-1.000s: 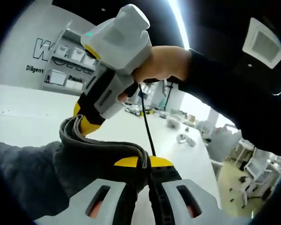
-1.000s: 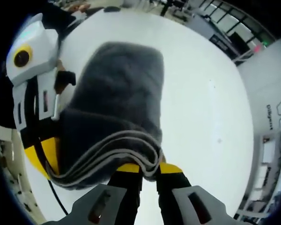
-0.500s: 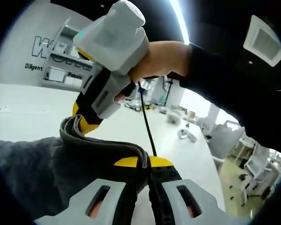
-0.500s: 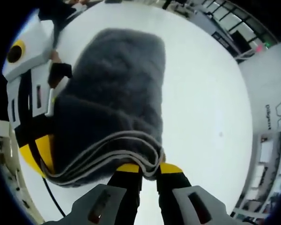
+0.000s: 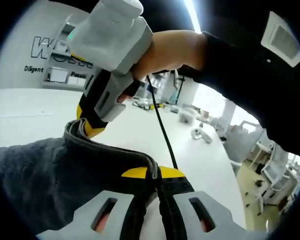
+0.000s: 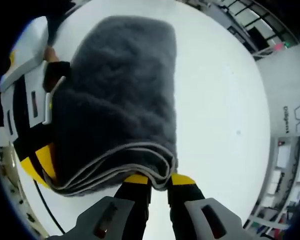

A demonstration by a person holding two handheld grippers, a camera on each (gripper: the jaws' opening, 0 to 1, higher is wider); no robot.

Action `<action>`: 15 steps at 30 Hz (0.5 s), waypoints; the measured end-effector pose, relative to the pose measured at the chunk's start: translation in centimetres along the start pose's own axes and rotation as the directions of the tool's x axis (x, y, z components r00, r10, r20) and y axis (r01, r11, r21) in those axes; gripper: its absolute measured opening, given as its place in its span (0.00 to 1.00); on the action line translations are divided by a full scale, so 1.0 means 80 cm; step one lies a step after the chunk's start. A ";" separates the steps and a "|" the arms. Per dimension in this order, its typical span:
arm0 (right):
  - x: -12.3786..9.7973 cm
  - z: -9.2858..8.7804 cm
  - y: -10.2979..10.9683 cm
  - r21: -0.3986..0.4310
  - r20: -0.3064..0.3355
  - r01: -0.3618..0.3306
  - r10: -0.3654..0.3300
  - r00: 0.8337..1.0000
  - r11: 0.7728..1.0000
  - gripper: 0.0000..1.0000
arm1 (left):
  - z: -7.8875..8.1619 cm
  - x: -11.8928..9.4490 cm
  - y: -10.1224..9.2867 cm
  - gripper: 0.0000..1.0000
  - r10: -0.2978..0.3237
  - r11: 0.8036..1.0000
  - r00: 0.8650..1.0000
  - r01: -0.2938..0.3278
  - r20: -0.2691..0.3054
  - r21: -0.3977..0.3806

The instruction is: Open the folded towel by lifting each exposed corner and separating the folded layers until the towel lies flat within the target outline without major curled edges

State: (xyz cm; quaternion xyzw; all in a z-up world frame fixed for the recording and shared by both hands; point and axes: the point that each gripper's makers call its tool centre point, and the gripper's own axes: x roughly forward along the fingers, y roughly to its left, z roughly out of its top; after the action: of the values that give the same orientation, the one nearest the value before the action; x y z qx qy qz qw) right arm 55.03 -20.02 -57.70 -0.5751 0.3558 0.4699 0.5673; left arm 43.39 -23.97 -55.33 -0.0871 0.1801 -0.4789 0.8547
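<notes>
Left gripper view: the left tool [image 5: 158, 182] has its jaws clamped together on the banded hem of the grey towel [image 5: 50, 175]. The right tool [image 5: 97, 107], gripped by a hand [image 5: 165, 50], bites the same hem farther along. Beyond both lies the white table [image 5: 30, 107].

Right gripper view: the right tool [image 6: 159, 184] is likewise closed on the hem, several grey-edged layers [image 6: 115, 165] bunched just above its jaws. The left tool [image 6: 32, 125] holds the neighbouring corner at the left edge. The towel [image 6: 120, 85] hangs from the two tools toward the table [image 6: 220, 100], its far end folded over. No target outline is discernible.

Judgement: the step in hand is the two-corner lift to let the folded layers fall open. The next move appears to call for drawing the tools apart along the hem, then lowering the cloth flat; the stacked layers in the right tool may need releasing first.

Against the earlier frames, the towel occupies more of both views, and in the right gripper view the left tool sits nearer the rim. Both grips are unchanged.
</notes>
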 end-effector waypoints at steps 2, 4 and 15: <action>0.001 -0.004 0.000 0.001 -0.008 0.003 -0.003 1.000 1.000 0.09 | -0.003 0.001 0.000 0.04 0.000 1.000 1.000 0.000 -0.007 0.000; 0.002 -0.007 0.000 0.016 -0.009 0.000 0.000 1.000 1.000 0.09 | -0.005 0.003 0.000 0.04 -0.002 1.000 1.000 0.002 -0.015 -0.002; 0.000 -0.031 -0.007 0.073 -0.042 0.025 -0.022 0.999 0.997 0.12 | -0.014 0.011 -0.001 0.05 -0.014 0.999 0.999 0.012 -0.039 -0.037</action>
State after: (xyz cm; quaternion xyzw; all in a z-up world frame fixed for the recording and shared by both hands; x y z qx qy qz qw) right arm 55.93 -22.42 -57.76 -0.5676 0.3777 0.4376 0.5862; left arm 43.31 -24.71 -56.54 -0.0946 0.2050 -0.4826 0.8462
